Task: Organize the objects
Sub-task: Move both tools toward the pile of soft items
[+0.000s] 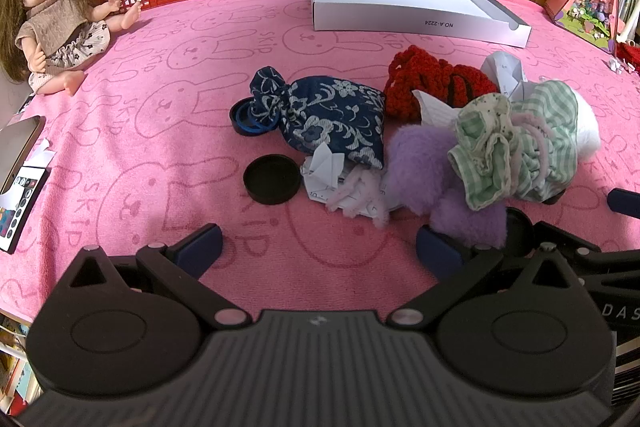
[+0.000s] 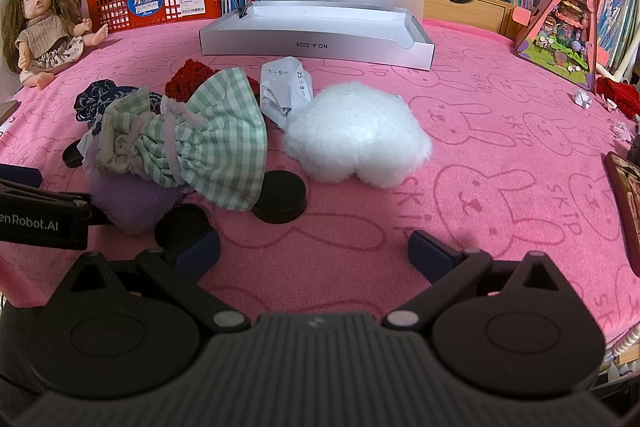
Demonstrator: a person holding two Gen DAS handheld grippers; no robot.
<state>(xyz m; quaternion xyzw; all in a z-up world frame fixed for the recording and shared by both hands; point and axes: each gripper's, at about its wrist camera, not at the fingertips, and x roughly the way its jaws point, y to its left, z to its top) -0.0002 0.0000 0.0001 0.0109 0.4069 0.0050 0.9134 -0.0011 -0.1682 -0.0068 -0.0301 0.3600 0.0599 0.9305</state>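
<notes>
- I see a pink terry cloth (image 1: pixel 160 155) printed with rabbit outlines, and the clutter heaped mid-table.
- Soft things: a navy floral drawstring pouch (image 1: pixel 332 115), a red crocheted bag (image 1: pixel 432 83), a green gingham pouch (image 2: pixel 208 139) with a frilled neck, a fluffy white plush (image 2: pixel 356 135), a lilac fuzzy one (image 1: pixel 420 167).
- Hard things: flat round black lids (image 1: pixel 272 179), crumpled paper (image 2: pixel 284 87), an open grey box (image 2: pixel 320 43) behind the heap.
- My left gripper (image 1: pixel 316 247) and right gripper (image 2: pixel 314 251) both gape wide, holding nothing, angled down at the cloth.
</notes>
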